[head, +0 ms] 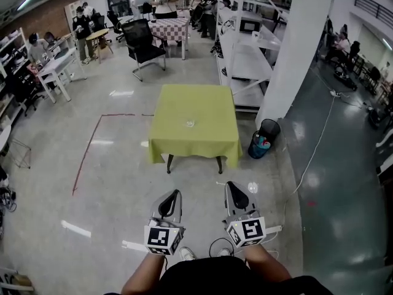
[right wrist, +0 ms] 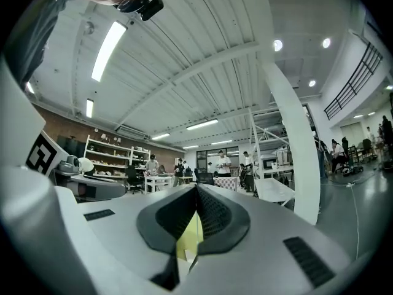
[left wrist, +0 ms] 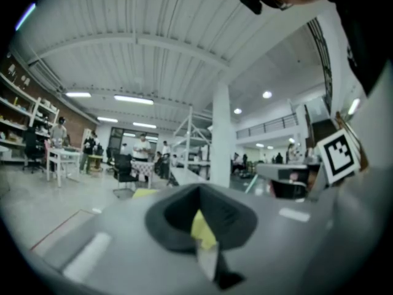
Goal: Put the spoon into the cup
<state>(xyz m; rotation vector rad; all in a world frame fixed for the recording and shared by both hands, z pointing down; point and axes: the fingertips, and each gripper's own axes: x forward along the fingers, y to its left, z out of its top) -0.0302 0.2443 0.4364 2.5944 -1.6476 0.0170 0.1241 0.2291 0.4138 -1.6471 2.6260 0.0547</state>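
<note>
The left tool [head: 174, 196] and right tool [head: 232, 190] are held side by side, low and close to the person's body, above the bare floor [head: 116, 183]. Both point forward toward the bench [head: 202, 100].

Left tool [left wrist: 198, 190]: jaws closed tip to tip, nothing between them. Right tool [right wrist: 196, 190]: jaws closed tip to tip, nothing between them. Only the green cloth of the bench shows through the narrow slit behind each pair of tips.

The bench stands well apart from both tools, ahead of them. A small clear object [head: 190, 123] rests near the middle of its cloth. It is too small to tell whether it is the cup, the spoon or both.

A black bin [head: 269, 128] stands just beside the bench's right side, at the foot of a white column [head: 301, 48].
</note>
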